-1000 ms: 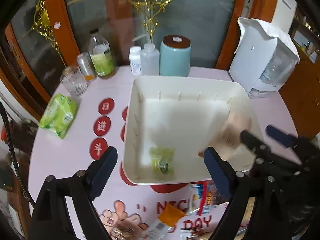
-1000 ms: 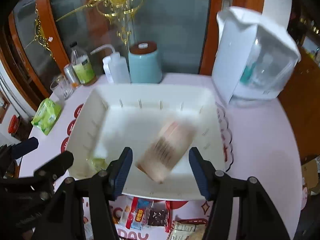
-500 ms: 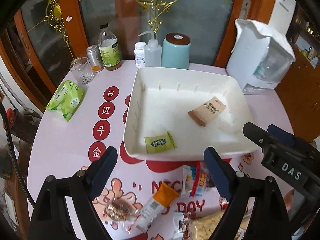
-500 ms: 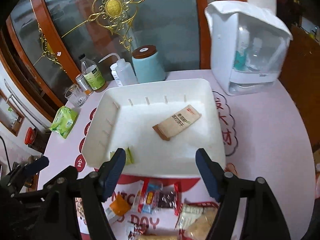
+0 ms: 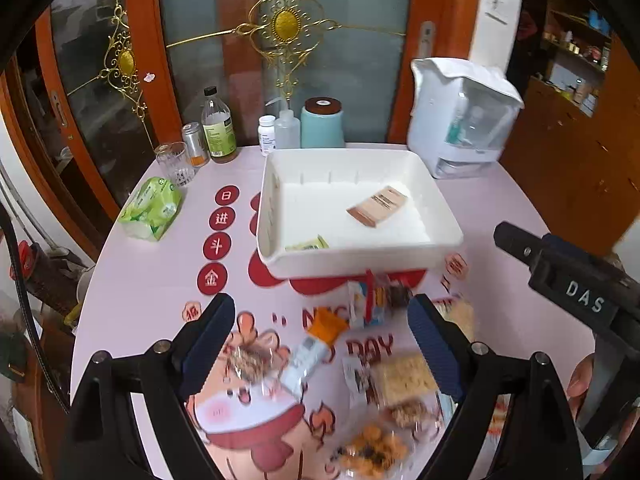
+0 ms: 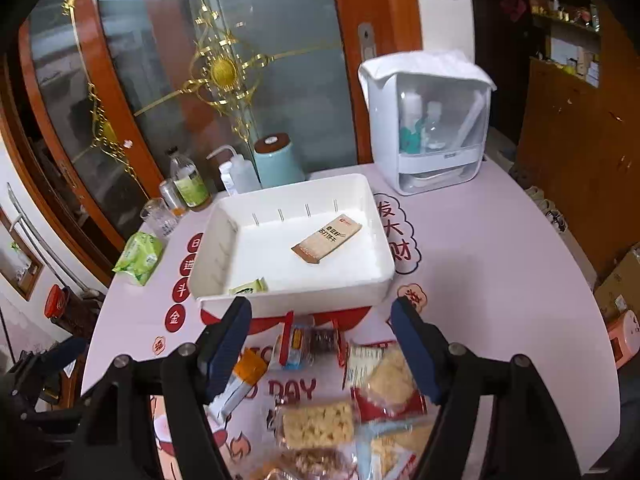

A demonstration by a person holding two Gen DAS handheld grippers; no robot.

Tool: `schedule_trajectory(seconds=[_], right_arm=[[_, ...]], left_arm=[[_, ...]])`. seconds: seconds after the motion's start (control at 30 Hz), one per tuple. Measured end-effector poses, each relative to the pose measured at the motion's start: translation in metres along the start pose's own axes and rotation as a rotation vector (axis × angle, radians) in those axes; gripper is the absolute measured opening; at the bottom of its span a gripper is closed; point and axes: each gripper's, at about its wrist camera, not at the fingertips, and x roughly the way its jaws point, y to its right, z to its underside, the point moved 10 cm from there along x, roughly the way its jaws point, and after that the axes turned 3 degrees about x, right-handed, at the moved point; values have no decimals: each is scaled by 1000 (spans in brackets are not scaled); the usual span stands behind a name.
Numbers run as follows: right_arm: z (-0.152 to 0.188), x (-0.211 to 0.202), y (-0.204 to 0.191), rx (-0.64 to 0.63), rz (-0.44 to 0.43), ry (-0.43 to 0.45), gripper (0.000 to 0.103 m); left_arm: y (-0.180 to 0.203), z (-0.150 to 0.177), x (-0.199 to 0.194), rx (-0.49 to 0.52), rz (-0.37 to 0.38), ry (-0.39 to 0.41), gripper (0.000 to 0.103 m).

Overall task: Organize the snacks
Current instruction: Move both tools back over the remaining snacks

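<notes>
With the brown packet point(image 6: 327, 239) released into the white tray point(image 6: 384, 280) beside the green sachet point(image 6: 249, 286), both the right gripper point(image 6: 320, 344) and left gripper point(image 5: 320, 336) had withdrawn, jaws wide and empty, above the remaining snacks point(image 6: 320, 420) awaiting transfer.

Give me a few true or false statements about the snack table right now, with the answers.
1. The white bin holds two packets. True: a brown packet and a small green packet.
2. The right gripper is clamped on the brown packet. False: nothing is between its fingers, and the packet lies in the bin.
3. Several snacks lie on the table in front of the bin. True: among them an orange-topped packet and a rice cracker bar.
4. The green tissue pack is inside the bin. False: it lies on the table, left of it.
5. The left gripper holds a snack. False: its fingers are open and empty.
</notes>
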Motion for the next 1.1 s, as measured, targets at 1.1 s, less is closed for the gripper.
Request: schedule_trajectory(seconds=[1.1], right_arm=[[199,-27,113,-205,27,-246,73]], left_arm=[[21,200,39,-68,85,-235,88]])
